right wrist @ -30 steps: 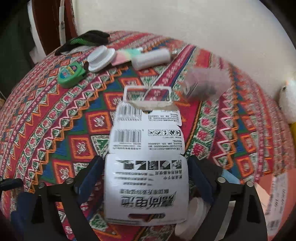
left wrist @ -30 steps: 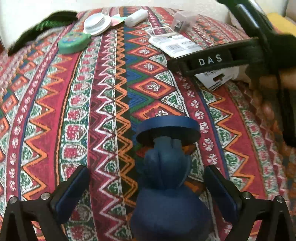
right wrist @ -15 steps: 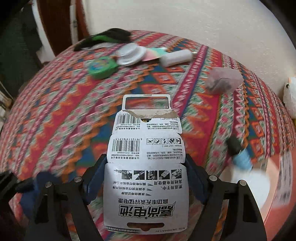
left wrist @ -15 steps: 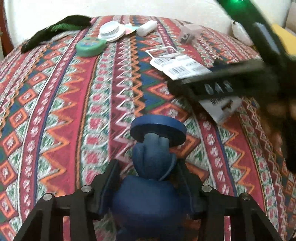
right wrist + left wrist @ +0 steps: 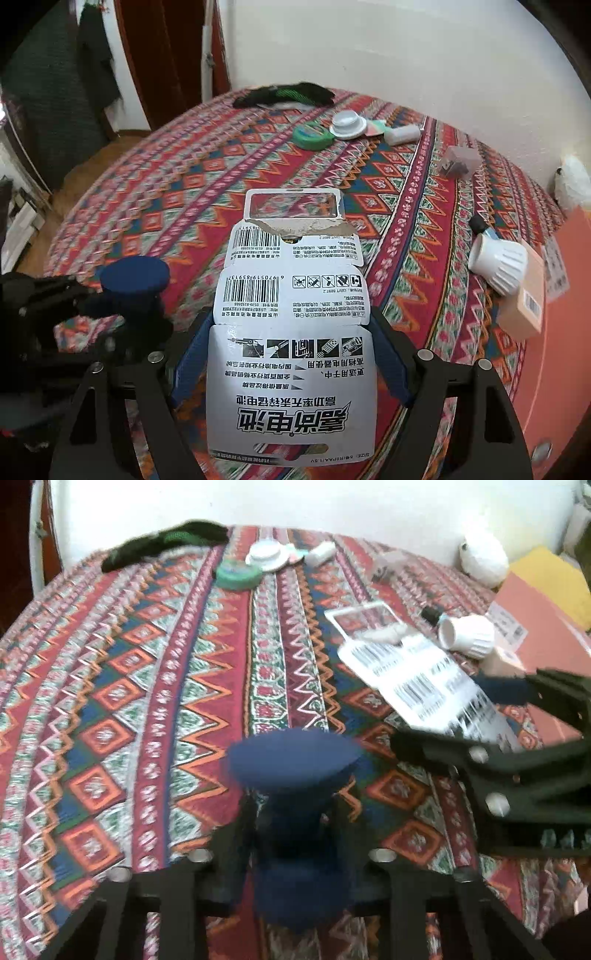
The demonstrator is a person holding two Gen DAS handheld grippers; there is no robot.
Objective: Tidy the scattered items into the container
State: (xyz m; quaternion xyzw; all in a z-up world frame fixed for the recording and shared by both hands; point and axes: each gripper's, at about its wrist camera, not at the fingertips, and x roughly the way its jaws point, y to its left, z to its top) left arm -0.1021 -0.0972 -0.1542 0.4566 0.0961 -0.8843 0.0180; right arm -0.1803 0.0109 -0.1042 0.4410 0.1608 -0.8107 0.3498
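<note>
A patterned woven cloth point(image 5: 229, 173) is covering the surface, with an orange cardboard box point(image 5: 554, 332) sitting at its right edge. The right gripper point(image 5: 291, 354) is clamping its blue pads point(image 5: 190, 354) on a white battery blister card point(image 5: 291, 332), holding it above the cloth. The left gripper point(image 5: 295, 834) is squeezing a dark blue figurine point(image 5: 295, 812) between closed-in fingers. A white ribbed cap point(image 5: 498, 264) is lying against the box; a green tape measure point(image 5: 312, 136) and white disc point(image 5: 347, 123) are resting near the far edge.

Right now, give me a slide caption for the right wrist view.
Right gripper clamps a torn white battery card above the patterned cloth.
</note>
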